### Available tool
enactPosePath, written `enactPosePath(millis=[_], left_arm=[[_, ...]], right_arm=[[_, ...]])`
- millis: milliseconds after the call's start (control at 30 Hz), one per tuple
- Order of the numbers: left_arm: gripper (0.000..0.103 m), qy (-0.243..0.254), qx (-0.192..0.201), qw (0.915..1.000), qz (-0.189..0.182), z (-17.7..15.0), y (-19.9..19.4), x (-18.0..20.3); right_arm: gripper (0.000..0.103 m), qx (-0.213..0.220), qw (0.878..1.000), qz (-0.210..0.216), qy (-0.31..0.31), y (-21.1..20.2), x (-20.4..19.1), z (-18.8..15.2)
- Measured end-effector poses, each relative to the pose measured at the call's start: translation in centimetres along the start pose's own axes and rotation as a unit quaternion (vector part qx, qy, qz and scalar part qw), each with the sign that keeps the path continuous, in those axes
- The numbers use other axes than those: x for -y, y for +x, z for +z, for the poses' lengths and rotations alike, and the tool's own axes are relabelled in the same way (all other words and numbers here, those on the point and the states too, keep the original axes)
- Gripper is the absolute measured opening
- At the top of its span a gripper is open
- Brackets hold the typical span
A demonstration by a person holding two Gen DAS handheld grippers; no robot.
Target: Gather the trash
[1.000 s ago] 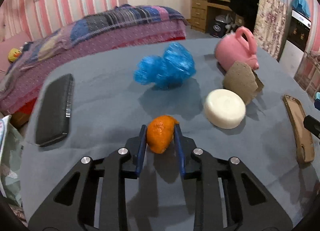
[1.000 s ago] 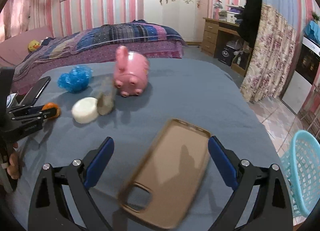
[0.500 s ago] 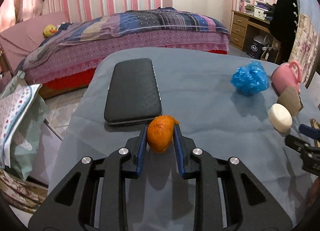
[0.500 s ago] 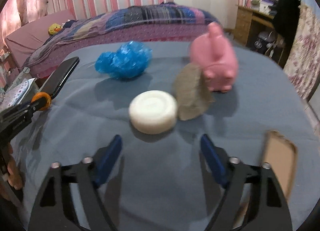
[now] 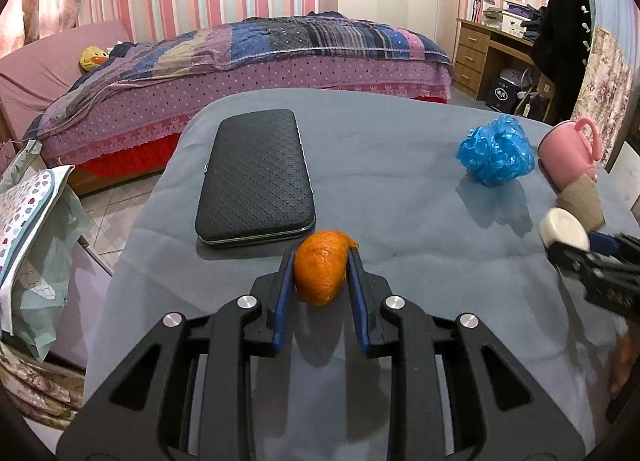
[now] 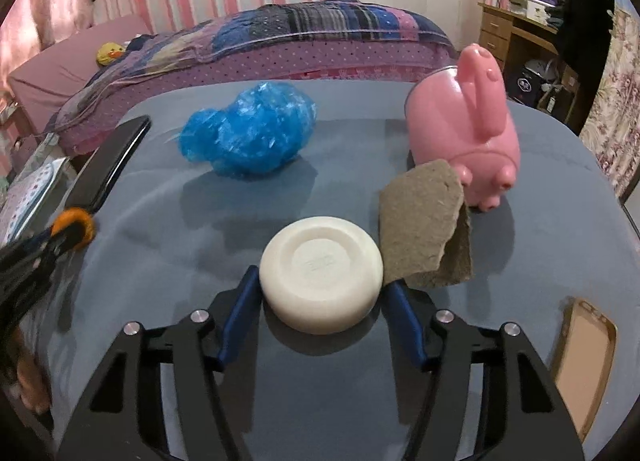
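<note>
My left gripper (image 5: 320, 257) is shut on a piece of orange peel (image 5: 320, 277), held just above the grey table (image 5: 400, 121) in front of a black case (image 5: 254, 177). The right wrist view shows that peel (image 6: 74, 223) at the far left. My right gripper (image 6: 320, 281) straddles a white round soap-like disc (image 6: 320, 261) resting on the table. Its jaws are closing, the blue pads (image 6: 248, 289) close beside the disc's sides. A crumpled blue plastic bag (image 6: 248, 133) lies behind it, and a torn cardboard scrap (image 6: 420, 221) leans to its right.
A pink pig-shaped mug (image 6: 468, 121) stands behind the cardboard. A brown phone case (image 6: 584, 373) lies at the table's right. Beyond the table's far edge is a bed (image 5: 280, 45); a patterned bag (image 5: 28, 213) hangs off the left side.
The left gripper swung left with the peel, from facing the blue bag to facing the black case. The right gripper moved from over the phone case to the white disc, jaws narrowing.
</note>
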State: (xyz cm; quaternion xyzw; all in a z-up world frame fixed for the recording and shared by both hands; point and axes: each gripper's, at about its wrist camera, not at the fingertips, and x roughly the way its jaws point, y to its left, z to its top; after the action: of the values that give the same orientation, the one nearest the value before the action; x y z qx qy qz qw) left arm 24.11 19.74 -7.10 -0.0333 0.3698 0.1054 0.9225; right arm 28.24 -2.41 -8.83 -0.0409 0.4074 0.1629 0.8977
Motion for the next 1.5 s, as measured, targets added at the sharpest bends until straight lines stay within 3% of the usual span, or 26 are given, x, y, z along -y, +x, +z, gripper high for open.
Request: enactPosePath(millis=[333, 467, 700, 800, 933, 1200, 1500], left_arm=[[0.025, 0.009, 0.013, 0.9998, 0.009, -0.1, -0.8, 0.6], [0.025, 0.015, 0.011, 0.9998, 0.007, -0.3, -1.4, 1.4], [0.025, 0.028, 0.007, 0.9996, -0.003, -1.1, -2.7, 2.6], [0.025, 0.031, 0.010, 0.9995, 0.000, -1.0, -3.3, 2.6], [0.025, 0.034, 0.017, 0.9993, 0.006, -1.0, -4.3, 1.9], [0.025, 0.029, 0.015, 0.9995, 0.000, -1.5, -4.6, 1.2], [0.025, 0.037, 0.021, 0.9991, -0.010, -1.5, -5.1, 1.5]], right_arm=[[0.062, 0.024, 1.000, 0.009, 0.015, -7.3, 3.0, -5.5], [0.062, 0.037, 0.999, 0.010, 0.023, -9.2, 4.4, -5.9], [0.062, -0.006, 0.997, 0.076, -0.028, -8.0, 4.0, -6.2], [0.062, -0.011, 0.997, 0.064, -0.044, -7.6, 3.7, -7.0], [0.075, 0.017, 0.998, 0.052, -0.007, -9.0, 5.7, -7.4], [0.078, 0.023, 0.999, 0.041, 0.016, -10.5, 8.5, -8.9], [0.077, 0.019, 0.999, 0.039, -0.006, -10.0, 5.3, -9.1]])
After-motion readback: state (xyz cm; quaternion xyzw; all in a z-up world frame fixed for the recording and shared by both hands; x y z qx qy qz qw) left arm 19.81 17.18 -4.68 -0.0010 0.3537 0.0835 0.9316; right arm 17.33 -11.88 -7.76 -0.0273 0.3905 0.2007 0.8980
